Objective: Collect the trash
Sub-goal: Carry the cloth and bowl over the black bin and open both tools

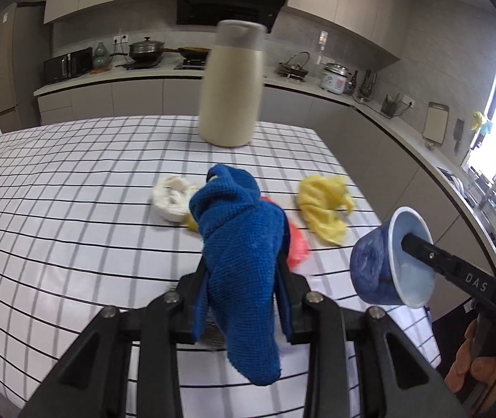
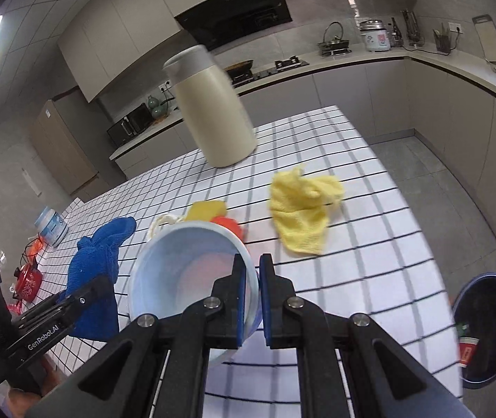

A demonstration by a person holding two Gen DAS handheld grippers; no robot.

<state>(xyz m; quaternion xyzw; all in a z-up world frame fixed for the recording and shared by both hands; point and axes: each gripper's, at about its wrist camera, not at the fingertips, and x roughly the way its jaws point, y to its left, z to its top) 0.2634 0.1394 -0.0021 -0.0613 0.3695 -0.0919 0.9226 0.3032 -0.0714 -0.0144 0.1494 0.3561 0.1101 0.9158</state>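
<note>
My left gripper [image 1: 244,261] is shut on a blue cloth [image 1: 241,244], which hangs bunched above the checked table [image 1: 73,209]; the same blue cloth [image 2: 98,261] shows at the left of the right wrist view. My right gripper [image 2: 252,264] is shut on the rim of a blue paper cup [image 2: 185,271], one finger inside and one outside; the cup [image 1: 380,264] appears tilted at the right of the left wrist view. On the table lie a yellow cloth [image 1: 324,205], a white crumpled tissue [image 1: 173,198] and an orange-red scrap [image 1: 296,244].
A tall cream jug [image 1: 230,87] stands at the table's far edge. A dark bin [image 2: 488,327] with a red cup inside sits on the floor, right of the table. A white jar [image 2: 51,226] and a red kettle [image 2: 28,278] are at the left.
</note>
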